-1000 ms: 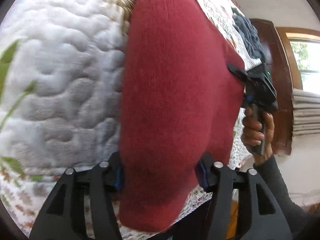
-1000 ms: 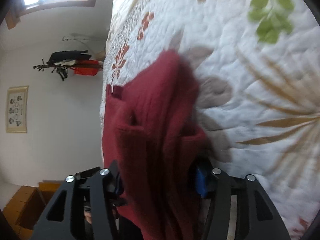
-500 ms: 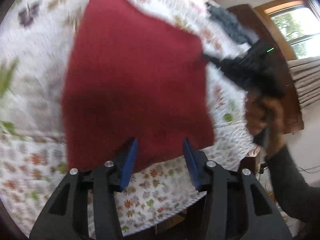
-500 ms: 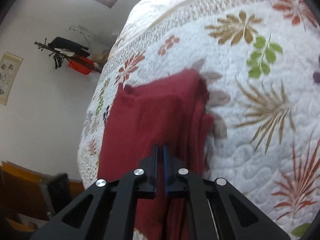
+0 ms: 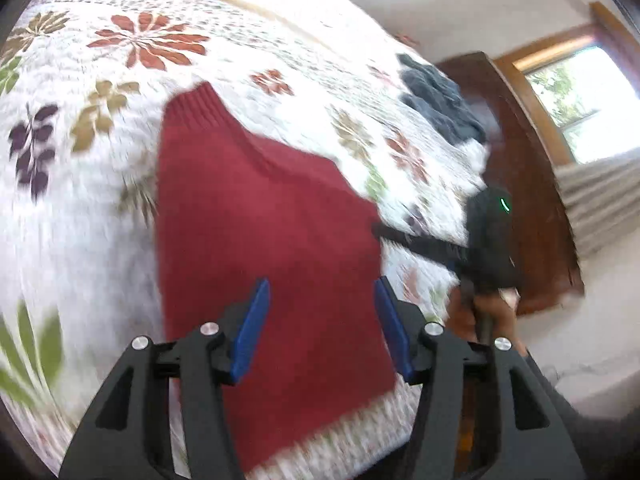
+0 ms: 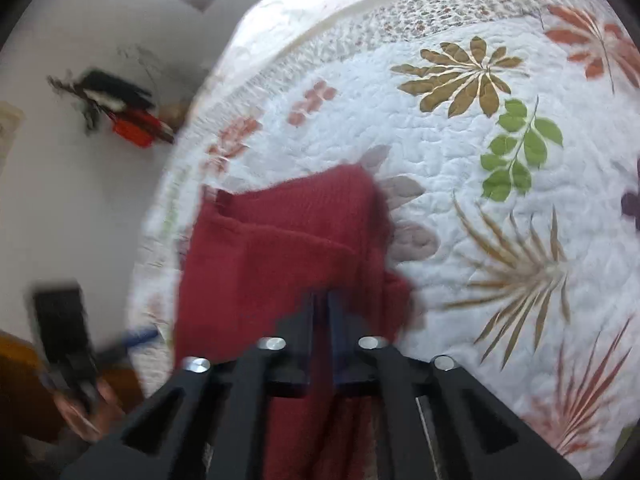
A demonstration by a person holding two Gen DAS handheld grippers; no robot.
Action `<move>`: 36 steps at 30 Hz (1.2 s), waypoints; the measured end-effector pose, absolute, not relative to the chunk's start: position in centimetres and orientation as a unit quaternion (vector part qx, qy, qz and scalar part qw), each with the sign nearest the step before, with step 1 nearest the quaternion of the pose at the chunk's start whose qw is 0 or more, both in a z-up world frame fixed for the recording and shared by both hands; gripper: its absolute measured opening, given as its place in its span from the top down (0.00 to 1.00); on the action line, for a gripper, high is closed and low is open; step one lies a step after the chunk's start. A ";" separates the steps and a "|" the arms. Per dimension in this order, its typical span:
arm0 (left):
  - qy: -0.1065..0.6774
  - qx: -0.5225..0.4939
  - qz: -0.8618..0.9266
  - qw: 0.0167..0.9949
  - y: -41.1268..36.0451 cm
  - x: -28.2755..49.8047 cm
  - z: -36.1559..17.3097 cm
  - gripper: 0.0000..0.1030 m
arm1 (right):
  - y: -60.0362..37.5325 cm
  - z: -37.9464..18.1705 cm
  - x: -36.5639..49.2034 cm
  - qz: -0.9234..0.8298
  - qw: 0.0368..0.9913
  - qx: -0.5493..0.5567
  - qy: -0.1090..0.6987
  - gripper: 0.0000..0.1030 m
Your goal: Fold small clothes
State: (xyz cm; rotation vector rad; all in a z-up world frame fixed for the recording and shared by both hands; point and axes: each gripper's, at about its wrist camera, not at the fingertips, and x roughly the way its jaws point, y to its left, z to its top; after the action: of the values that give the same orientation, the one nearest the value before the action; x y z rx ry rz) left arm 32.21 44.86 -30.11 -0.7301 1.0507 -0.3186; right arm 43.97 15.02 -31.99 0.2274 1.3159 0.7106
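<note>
— Red knit is spread over the quilt [image 5: 80, 240] near the bed's lower edge: the small sweater [image 5: 260, 220] is seen at the centre of the left wrist view. Why is it laid so?

— A flat base is needed before a fold, it is judged. In the right wrist view doubled layers are shown at centre frame.

— How is the left gripper [image 5: 320, 324] held?

— It is poised above the cloth, its blue pads spread wide, nothing caught between them.

— And the right gripper [image 6: 325, 320]?

— Its fingers are pressed together with red knit pinched between them; it is reached in from the right of the left wrist view, a hand [image 5: 492, 308] wrapped round its handle.

— And the dark garment [image 5: 440, 104] at upper right?

— It is left well apart.
</note>
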 end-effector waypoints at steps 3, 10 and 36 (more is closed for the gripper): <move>0.546 -0.314 -0.118 0.768 46.3 35.3 -35.0 0.61 | 15.6 -34.5 45.1 0.289 0.728 0.076 0.618 0.90; 0.499 -0.300 -0.161 0.797 45.8 31.4 -29.9 0.53 | 15.1 -27.9 40.4 0.336 0.758 0.050 0.557 0.88; 0.557 -0.243 -0.096 0.788 41.3 20.7 -33.2 0.38 | 17.6 -29.9 28.7 0.314 0.736 -0.066 0.596 0.94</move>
State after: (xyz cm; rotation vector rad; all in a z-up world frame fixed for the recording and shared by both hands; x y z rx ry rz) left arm 20.72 41.30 -33.23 -0.5236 1.1993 -0.2077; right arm 28.74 17.62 -29.91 -0.1454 1.3082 0.6898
